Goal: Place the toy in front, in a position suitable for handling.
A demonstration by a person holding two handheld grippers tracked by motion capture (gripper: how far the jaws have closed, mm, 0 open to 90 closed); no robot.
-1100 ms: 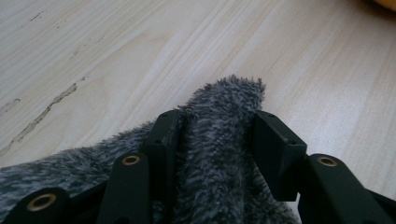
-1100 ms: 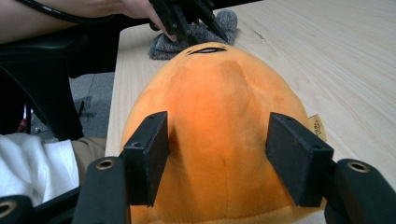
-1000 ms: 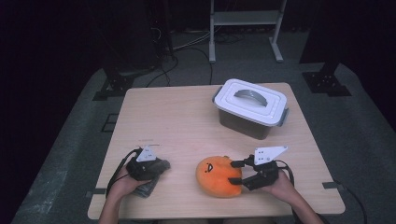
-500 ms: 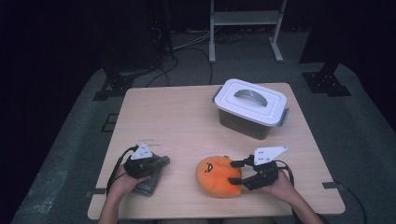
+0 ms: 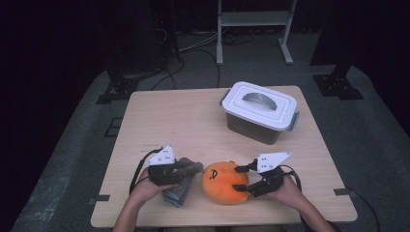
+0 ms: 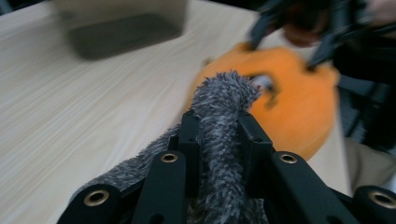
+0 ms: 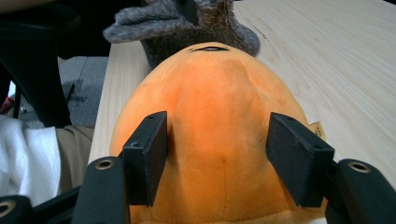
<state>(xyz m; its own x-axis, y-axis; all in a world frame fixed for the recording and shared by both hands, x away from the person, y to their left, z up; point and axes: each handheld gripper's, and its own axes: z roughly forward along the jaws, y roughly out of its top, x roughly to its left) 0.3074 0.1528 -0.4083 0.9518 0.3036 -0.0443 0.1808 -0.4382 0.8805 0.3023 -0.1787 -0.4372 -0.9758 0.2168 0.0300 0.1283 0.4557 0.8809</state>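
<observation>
High view: pale wooden table (image 5: 193, 121) on grey floor (image 5: 72, 159), dark room; left claw (image 5: 193, 167) pinching grey plush (image 5: 178, 192), right claw (image 5: 238, 178) clamping orange plush (image 5: 220, 183).

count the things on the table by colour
orange: 1, the plush toy
grey: 1, the fuzzy cloth
white-lidded: 1, the storage box
total: 3

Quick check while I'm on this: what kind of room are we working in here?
Probably a lab or recording studio, not a home. A lone wooden table stands on grey carpet against dark, blacked-out surroundings, with cables trailing across the floor and a metal equipment stand behind it.
</observation>
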